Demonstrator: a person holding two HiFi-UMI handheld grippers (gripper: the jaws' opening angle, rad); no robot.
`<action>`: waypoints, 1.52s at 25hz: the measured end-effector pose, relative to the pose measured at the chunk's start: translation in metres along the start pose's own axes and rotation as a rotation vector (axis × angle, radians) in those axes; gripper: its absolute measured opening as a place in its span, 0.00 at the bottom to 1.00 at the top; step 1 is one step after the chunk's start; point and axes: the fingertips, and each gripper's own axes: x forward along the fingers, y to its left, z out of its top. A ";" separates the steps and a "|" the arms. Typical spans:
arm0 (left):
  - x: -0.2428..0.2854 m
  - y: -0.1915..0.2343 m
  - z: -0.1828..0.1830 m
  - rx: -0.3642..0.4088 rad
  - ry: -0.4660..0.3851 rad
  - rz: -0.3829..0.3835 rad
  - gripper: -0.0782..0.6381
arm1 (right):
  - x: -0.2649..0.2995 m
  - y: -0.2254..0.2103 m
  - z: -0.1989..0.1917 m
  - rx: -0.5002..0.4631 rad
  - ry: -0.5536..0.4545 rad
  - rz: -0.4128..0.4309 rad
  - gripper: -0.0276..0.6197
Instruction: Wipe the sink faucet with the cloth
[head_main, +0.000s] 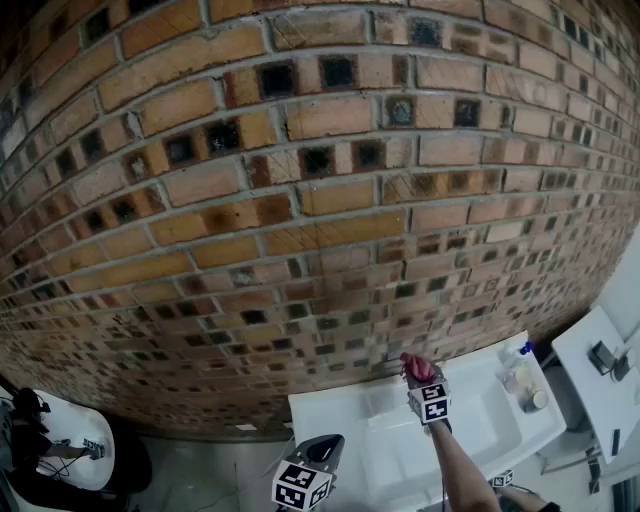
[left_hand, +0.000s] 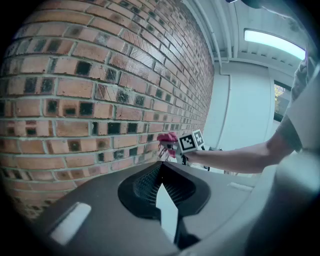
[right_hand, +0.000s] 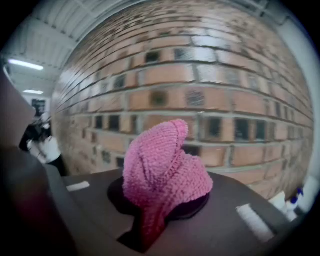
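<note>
Grey left tongs (left_hand: 161, 170) hang low at the front edge of the white sink (head_main: 470, 430), their jaws drawn together with nothing between them. Beyond them, the person's right forearm (head_main: 465, 470) reaches across the basin. The right tongs (head_main: 420, 383) are clamped on a pink knitted cloth (right_hand: 162, 170), which stands bunched above the jaws. The cloth is held at the back of the sink, against a small chrome faucet (left_hand: 161, 151); exact contact cannot be confirmed. Small bottles (head_main: 520, 372) stand on the sink's right rim. A red-brown brick wall (head_main: 300, 200) rises directly behind.
</note>
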 end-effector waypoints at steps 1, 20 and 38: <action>0.003 0.002 0.004 0.003 -0.001 -0.007 0.13 | 0.004 0.020 -0.017 -0.127 0.077 0.015 0.14; 0.046 0.030 0.001 -0.005 0.080 -0.082 0.13 | 0.007 -0.047 -0.124 -0.052 0.406 -0.114 0.14; 0.074 0.009 0.003 0.027 0.097 -0.188 0.13 | -0.046 0.009 -0.003 -0.341 0.058 -0.051 0.13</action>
